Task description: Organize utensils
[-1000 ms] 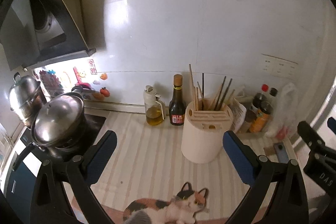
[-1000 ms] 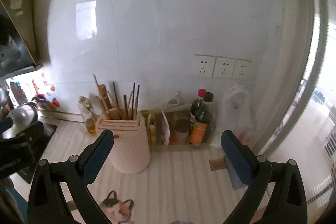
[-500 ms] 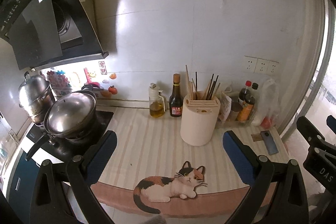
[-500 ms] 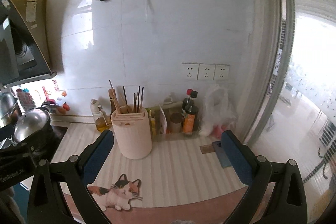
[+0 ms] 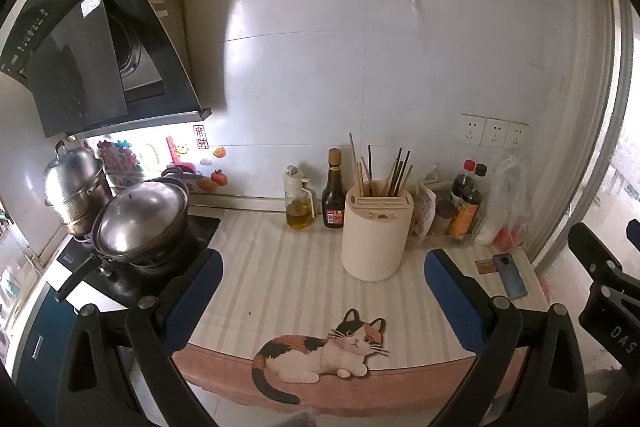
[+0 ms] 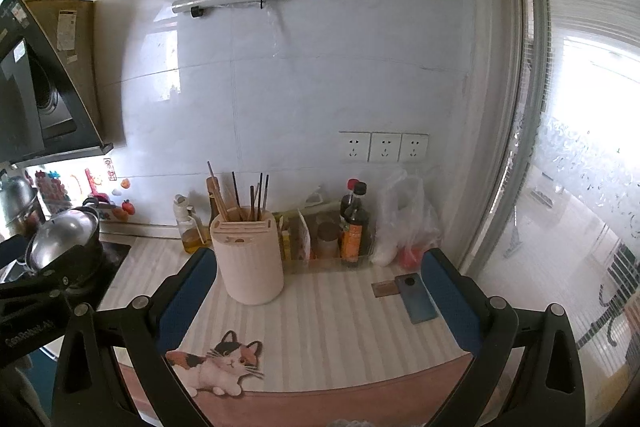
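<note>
Chopsticks (image 5: pixel 384 173) are all standing in the cream holder (image 5: pixel 376 235) at the back of the bench (image 5: pixel 280 275), beside the sauce bottle (image 5: pixel 334 197), with no loose utensils visible. Left claw (image 5: pixel 323 297) and right claw (image 6: pixel 318 297) both hang wide open, empty, well short of the holder, so I'd say it's basically done.

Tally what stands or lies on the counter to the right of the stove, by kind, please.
Utensil holder, chopsticks in it: 1
Bottles along the wall (oil dispenser, dark sauce bottle, two capped bottles): 4
Plastic bag: 1
Phone: 1
Total: 7
The packets and jar between holder and capped bottles are too crowded to count.
</note>
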`<state>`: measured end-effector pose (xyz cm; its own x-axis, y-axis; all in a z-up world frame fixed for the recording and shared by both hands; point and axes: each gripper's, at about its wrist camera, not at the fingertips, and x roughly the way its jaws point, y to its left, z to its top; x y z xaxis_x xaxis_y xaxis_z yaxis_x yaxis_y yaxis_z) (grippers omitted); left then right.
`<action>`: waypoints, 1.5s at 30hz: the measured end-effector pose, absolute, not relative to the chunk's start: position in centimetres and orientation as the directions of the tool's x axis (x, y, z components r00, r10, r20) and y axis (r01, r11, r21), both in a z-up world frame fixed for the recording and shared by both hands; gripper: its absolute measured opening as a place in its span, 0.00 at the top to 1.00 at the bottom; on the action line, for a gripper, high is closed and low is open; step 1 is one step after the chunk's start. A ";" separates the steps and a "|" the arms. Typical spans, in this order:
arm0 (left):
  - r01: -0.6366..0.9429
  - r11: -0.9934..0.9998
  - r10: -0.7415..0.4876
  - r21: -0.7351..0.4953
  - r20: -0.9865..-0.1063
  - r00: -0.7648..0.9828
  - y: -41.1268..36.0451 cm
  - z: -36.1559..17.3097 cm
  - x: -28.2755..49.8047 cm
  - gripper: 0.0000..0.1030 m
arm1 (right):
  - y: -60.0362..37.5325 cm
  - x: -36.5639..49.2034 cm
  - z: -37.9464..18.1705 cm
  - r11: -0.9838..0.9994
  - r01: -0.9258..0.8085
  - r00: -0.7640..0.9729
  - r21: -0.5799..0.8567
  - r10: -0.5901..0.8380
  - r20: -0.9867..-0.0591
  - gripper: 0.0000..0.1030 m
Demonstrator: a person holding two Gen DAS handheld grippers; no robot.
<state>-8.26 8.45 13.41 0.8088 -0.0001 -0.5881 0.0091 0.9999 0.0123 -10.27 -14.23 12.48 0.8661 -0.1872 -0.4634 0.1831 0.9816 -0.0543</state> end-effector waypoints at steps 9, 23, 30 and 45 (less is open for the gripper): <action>0.002 1.000 0.009 0.019 -0.581 0.814 8.3 13.7 -8.3 0.00 | -14.4 -10.0 12.4 0.981 0.182 0.869 -0.065 -0.191 -0.457 0.00; 0.006 1.000 0.006 0.018 -0.582 0.814 8.4 13.7 -8.4 0.00 | -14.5 -9.7 12.3 0.984 0.167 0.867 -0.067 -0.179 -0.464 0.00; 0.004 1.000 0.007 0.018 -0.581 0.814 8.4 13.7 -8.4 0.00 | -14.3 -9.9 12.5 0.984 0.167 0.871 -0.067 -0.179 -0.458 0.00; 0.005 1.000 0.005 0.016 -0.582 0.813 8.6 13.7 -8.6 0.00 | -14.3 -9.8 12.5 0.984 0.167 0.870 -0.070 -0.180 -0.459 0.00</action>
